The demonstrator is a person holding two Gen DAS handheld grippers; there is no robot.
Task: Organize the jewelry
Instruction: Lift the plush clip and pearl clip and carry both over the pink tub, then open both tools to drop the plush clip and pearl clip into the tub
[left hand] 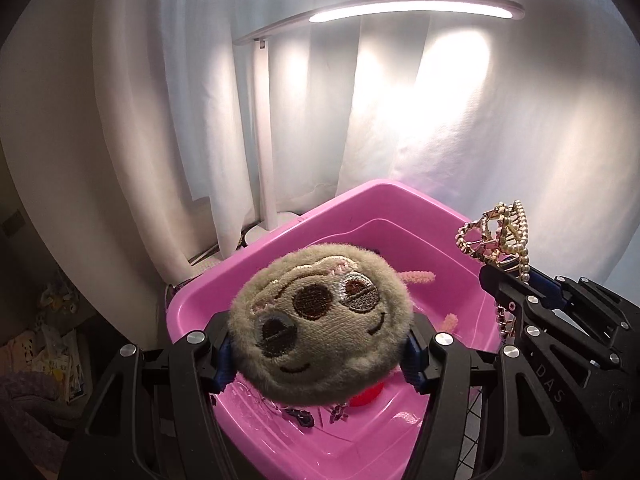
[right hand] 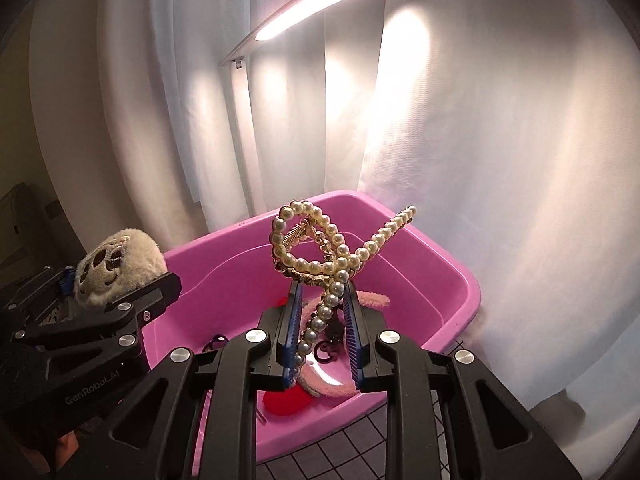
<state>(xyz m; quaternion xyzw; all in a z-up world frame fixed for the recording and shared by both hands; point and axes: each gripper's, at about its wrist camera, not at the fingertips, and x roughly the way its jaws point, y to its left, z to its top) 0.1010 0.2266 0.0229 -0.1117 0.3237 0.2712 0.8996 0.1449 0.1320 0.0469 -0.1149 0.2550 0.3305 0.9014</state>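
Note:
My left gripper (left hand: 318, 354) is shut on a round grey plush face (left hand: 320, 320) and holds it over the pink plastic bin (left hand: 188, 308). My right gripper (right hand: 320, 292) is shut on a pearl and gold hair claw (right hand: 320, 248), held above the same bin (right hand: 452, 280). The claw also shows in the left wrist view (left hand: 500, 236), at the right. The plush also shows in the right wrist view (right hand: 116, 264), at the left. Inside the bin lie a red pom-pom (right hand: 286, 402), a pink fuzzy band (right hand: 372, 300) and small dark clips (right hand: 332, 350).
A white desk lamp (left hand: 264, 128) stands behind the bin, its lit bar (left hand: 412, 10) overhead. White curtains (right hand: 500, 160) hang behind and to the right. A dark grid mat (right hand: 352, 452) lies under the bin. Clutter sits on the floor at far left (left hand: 52, 344).

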